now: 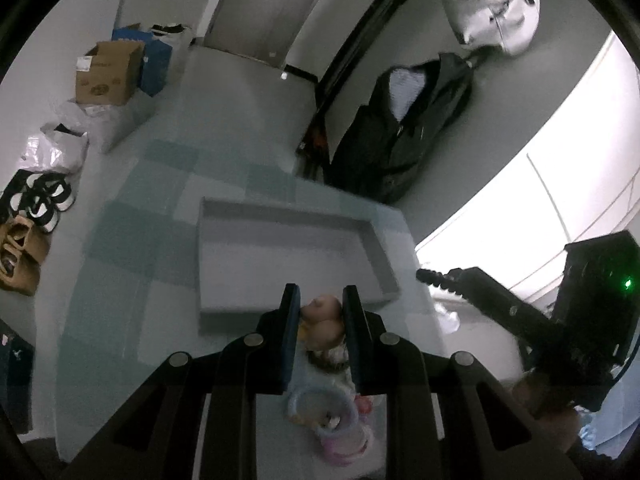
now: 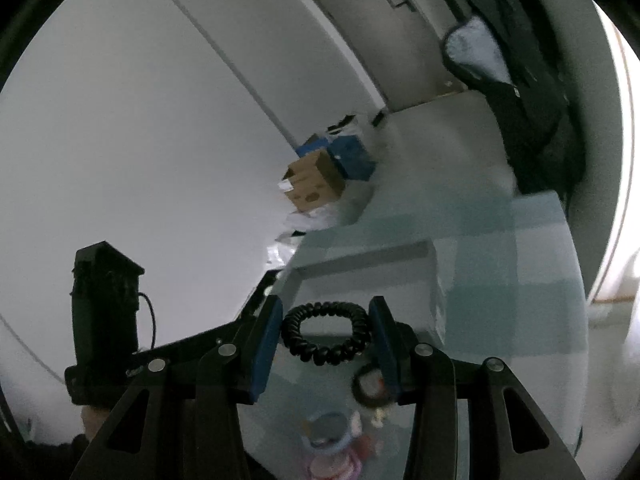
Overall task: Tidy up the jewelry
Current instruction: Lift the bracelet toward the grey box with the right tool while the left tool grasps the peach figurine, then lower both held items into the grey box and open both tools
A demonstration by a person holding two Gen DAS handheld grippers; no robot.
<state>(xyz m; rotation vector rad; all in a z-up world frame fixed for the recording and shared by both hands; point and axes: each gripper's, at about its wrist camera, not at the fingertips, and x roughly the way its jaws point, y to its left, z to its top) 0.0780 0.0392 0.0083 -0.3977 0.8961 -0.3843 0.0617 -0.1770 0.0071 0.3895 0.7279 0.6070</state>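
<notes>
Left gripper (image 1: 320, 300) fingers clamp inward; right gripper (image 2: 326, 312) fingers stand wider.

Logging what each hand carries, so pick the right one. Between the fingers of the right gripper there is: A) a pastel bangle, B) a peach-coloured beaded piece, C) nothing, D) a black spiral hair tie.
D: in the right wrist view a black spiral hair tie spans the gap between the right gripper fingers, above the table, with the grey tray just beyond it.
</notes>
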